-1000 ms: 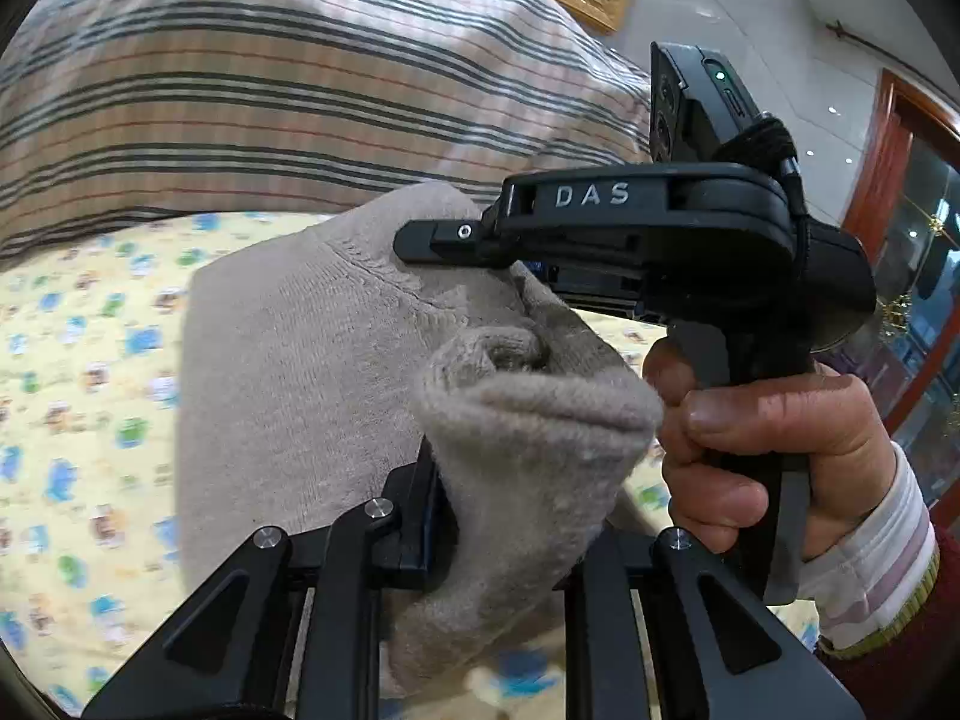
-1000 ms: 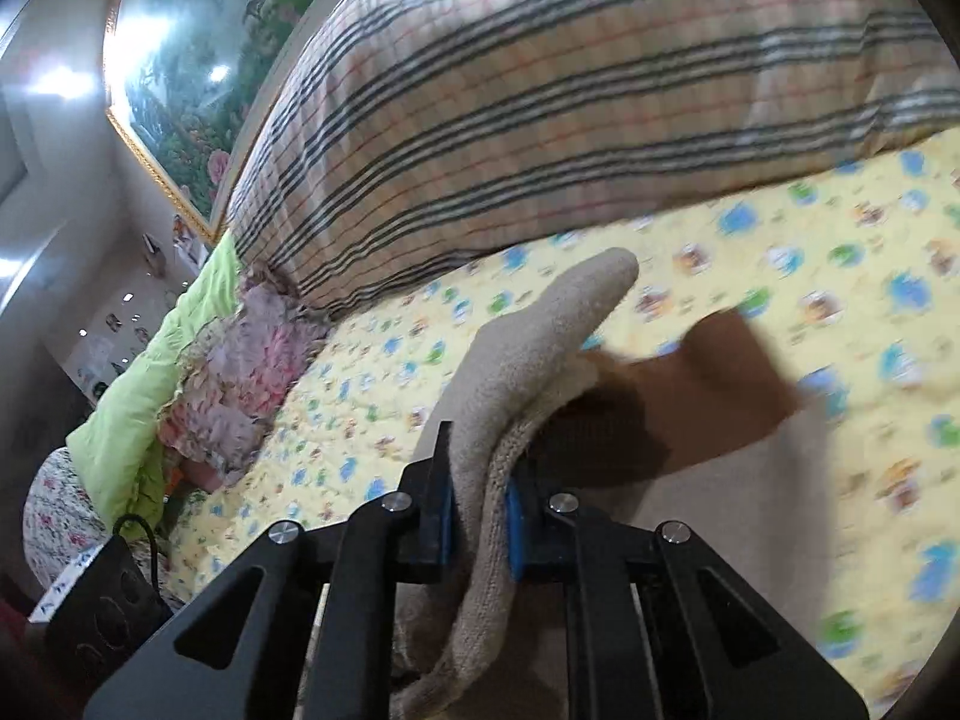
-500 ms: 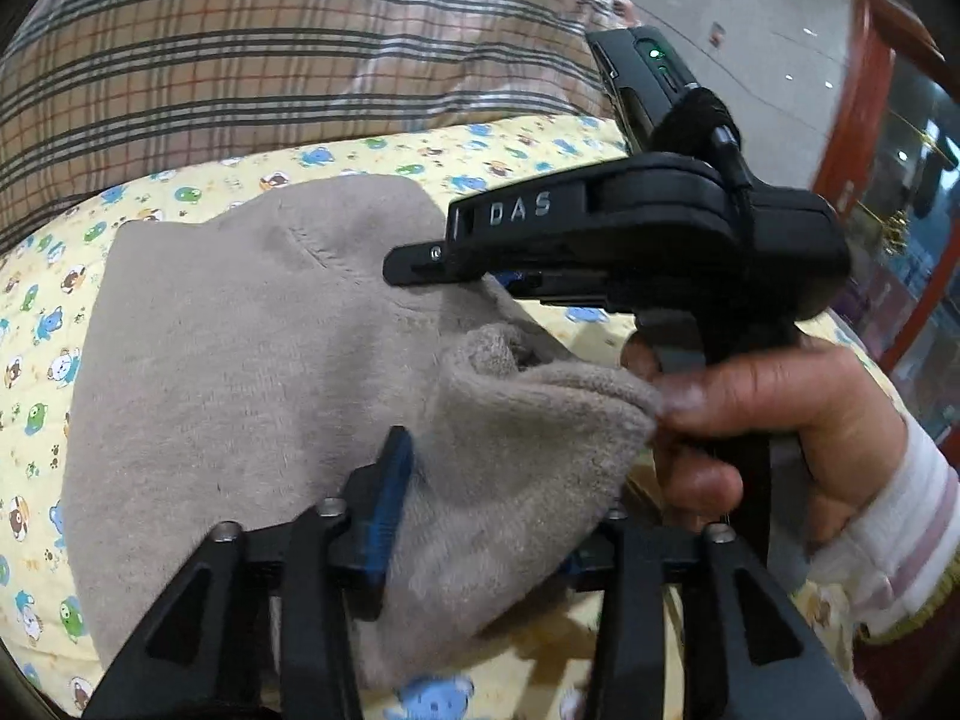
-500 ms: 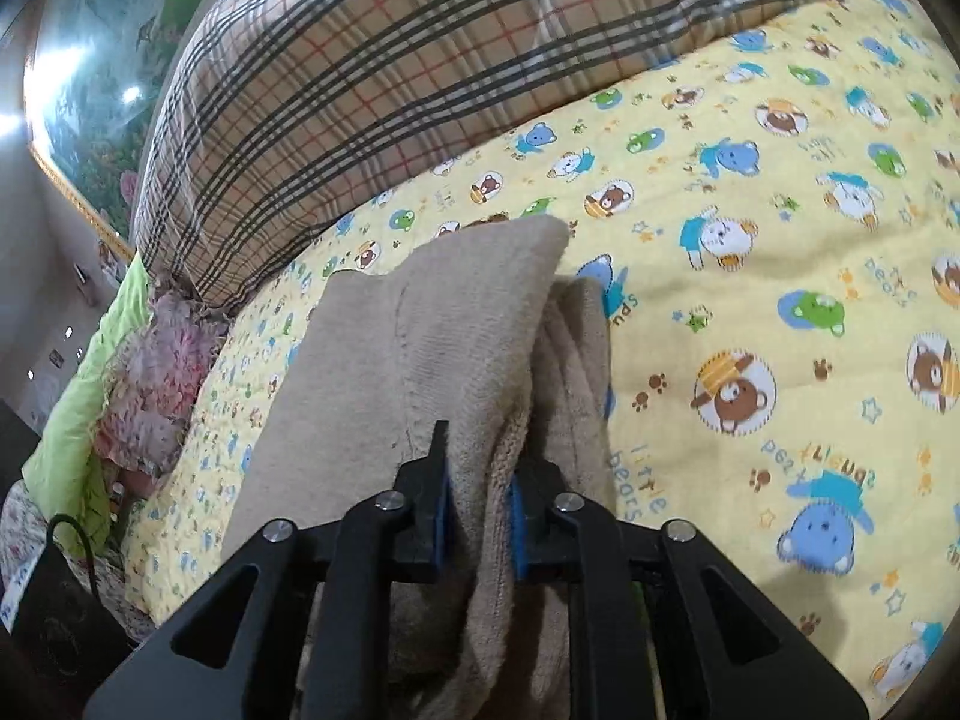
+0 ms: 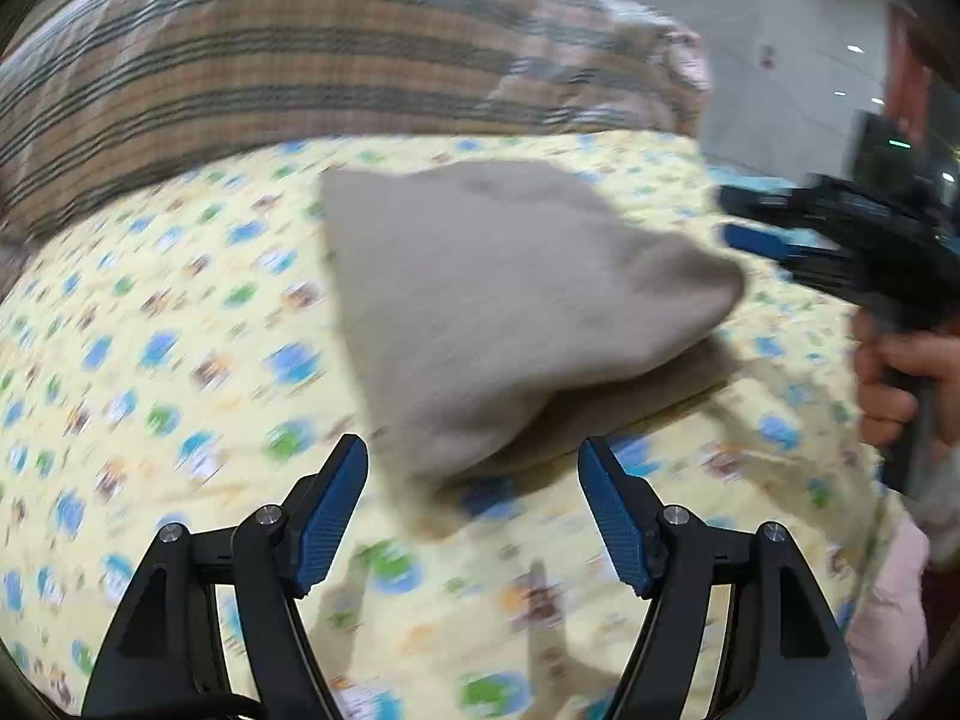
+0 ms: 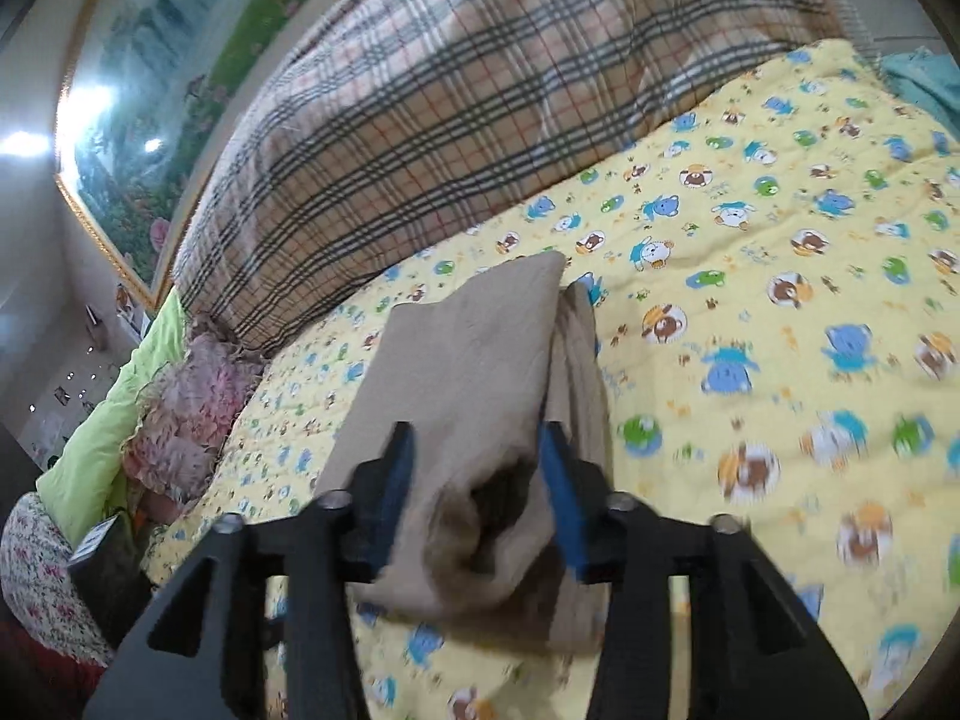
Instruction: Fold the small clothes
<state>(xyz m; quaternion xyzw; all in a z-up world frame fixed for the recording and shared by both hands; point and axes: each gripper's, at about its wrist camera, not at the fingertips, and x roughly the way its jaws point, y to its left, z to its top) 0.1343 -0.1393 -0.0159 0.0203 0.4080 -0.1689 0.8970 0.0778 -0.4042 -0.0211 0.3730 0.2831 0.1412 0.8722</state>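
- The left hand-held gripper (image 5: 473, 489) has its blue-padded fingers (image 5: 333, 504) spread wide apart and grips nothing; the near edge of the folded beige garment (image 5: 480, 306) lies just ahead of the gap between them.
- The garment lies folded on the yellow cartoon-print bed cover (image 5: 150, 372), a lower layer showing under its near right edge.
- The right hand-held gripper (image 6: 477, 462) is parted about the width of the garment's bunched end (image 6: 474, 396), which sits between the blue pads; whether the pads touch the cloth cannot be told through the blur.
- Only the left wrist view shows the right hand-held gripper from outside (image 5: 840, 240), beside the garment's right tip, with the person's hand (image 5: 900, 384) on its handle.
- Only the right wrist view shows the plaid quilt (image 6: 480, 90) sharply, plus a green pillow (image 6: 114, 414), a pink ruffled cloth (image 6: 180, 414) and a framed landscape painting (image 6: 180, 60).
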